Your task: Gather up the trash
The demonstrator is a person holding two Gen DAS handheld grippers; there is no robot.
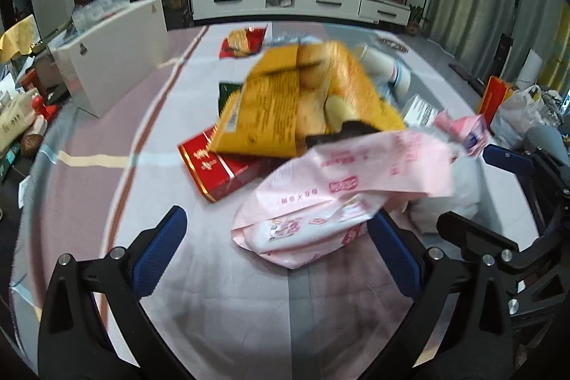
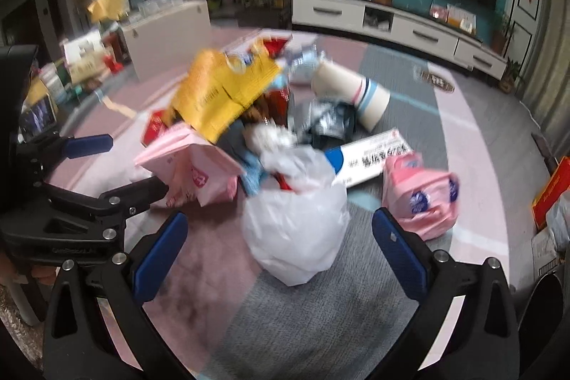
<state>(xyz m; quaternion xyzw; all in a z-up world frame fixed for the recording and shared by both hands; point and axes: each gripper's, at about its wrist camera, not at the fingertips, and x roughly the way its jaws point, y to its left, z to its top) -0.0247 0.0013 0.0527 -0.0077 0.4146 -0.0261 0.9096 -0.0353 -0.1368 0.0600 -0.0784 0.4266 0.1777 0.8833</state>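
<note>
A pile of trash lies on the pink and grey floor mat (image 1: 249, 301). In the left wrist view a pink wrapper (image 1: 331, 202) lies just ahead of my open, empty left gripper (image 1: 278, 255), with a yellow snack bag (image 1: 295, 102) and a red box (image 1: 213, 166) behind it. In the right wrist view a white plastic bag (image 2: 295, 219) sits between the tips of my open, empty right gripper (image 2: 281, 251). Around it are a pink wrapper (image 2: 199, 166), a yellow bag (image 2: 221, 91), paper cups (image 2: 352, 91), a white and blue box (image 2: 367, 159) and a pink pack (image 2: 420, 198). The frames are blurred.
A white box (image 1: 117, 66) stands at the left of the mat. A white TV cabinet (image 1: 295, 0) runs along the back wall. Clutter lies along the left edge. A red box and plastic bags (image 1: 516, 105) sit at the right. The left gripper shows in the right wrist view (image 2: 89, 173).
</note>
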